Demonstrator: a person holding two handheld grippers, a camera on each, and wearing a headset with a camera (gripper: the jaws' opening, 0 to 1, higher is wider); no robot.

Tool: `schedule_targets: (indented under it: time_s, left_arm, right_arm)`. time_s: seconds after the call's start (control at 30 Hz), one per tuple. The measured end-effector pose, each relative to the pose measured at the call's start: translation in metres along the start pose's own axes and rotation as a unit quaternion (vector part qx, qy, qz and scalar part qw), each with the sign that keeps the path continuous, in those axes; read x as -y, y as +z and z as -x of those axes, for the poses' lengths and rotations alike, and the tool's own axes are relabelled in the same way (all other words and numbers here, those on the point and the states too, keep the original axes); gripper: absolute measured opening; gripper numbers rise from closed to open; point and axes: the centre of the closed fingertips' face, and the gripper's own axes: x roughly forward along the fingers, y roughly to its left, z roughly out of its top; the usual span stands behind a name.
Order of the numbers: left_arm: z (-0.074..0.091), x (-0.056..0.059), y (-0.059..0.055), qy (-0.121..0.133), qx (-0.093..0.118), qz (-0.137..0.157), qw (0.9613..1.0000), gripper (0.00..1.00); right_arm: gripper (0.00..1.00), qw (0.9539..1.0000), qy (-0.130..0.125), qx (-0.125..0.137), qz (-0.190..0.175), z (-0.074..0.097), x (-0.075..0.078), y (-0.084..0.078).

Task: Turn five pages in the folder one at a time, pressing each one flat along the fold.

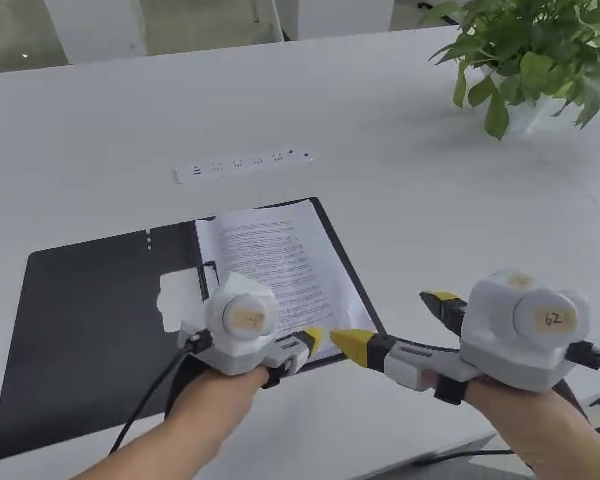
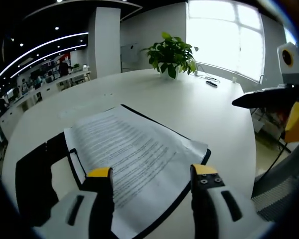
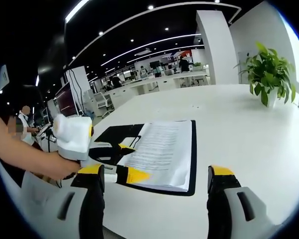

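The black folder (image 1: 90, 330) lies open on the smooth white table (image 1: 400, 140), near its front edge, with the dark cover to the left and a stack of printed white paper pages (image 1: 275, 260) on the right half. The left gripper (image 2: 152, 172), white-bodied with yellow tips, has its jaws apart with nothing between them. It is poised at the near right corner of the stack; whether a tip touches the paper I cannot tell. The right gripper (image 3: 155, 170) is likewise spread wide and empty, just beside the left one, off the folder's near right corner. No page looks lifted, so the turning seems to be at its start. The chief risk is that the tips catch several sheets at once, since the corner edges lie tight together. A hard pinch could also crease or tear the thin top sheet. The folder may slide on the slick table if pulled sideways unsteadied, and the two grippers, so close, could knock together.
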Motion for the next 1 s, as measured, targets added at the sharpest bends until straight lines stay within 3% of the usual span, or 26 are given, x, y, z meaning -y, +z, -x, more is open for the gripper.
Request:
schedule_targets:
  time_s: [0.37, 0.53, 0.57, 0.6, 0.67, 0.83, 1.0]
  left_arm:
    - [-0.028, 0.002, -0.011, 0.017, -0.009, 0.014, 0.9997, 0.6]
    - [-0.033, 0.004, -0.012, 0.021, -0.005, 0.0, 0.9998, 0.55]
    - [-0.034, 0.002, -0.014, 0.026, -0.007, -0.026, 0.9993, 0.53]
    - [-0.034, 0.004, -0.014, 0.023, -0.003, -0.03, 0.9993, 0.53]
    - [-0.034, 0.004, -0.015, 0.023, 0.001, -0.02, 0.9995, 0.52]
    - [-0.035, 0.004, -0.015, 0.018, 0.006, -0.026, 0.9995, 0.5]
    - [-0.036, 0.01, -0.015, 0.007, 0.009, -0.031, 0.9995, 0.36]
  right_arm:
    - [0.84, 0.9999, -0.006, 0.001, -0.009, -0.001, 0.001, -0.001]
    - [0.84, 0.9999, -0.009, 0.0, -0.011, -0.002, 0.003, -0.002]
    - [0.84, 0.9999, -0.009, -0.001, -0.012, -0.003, 0.003, -0.002]
    - [0.84, 0.9999, -0.009, -0.001, -0.012, -0.003, 0.004, -0.002]
    - [0.84, 0.9999, -0.01, -0.001, -0.013, -0.004, 0.004, -0.003]
    - [0.83, 0.9998, -0.008, -0.003, -0.018, -0.008, 0.004, -0.005]
    - [0.82, 0.9997, -0.009, -0.012, -0.021, -0.01, 0.005, -0.01]
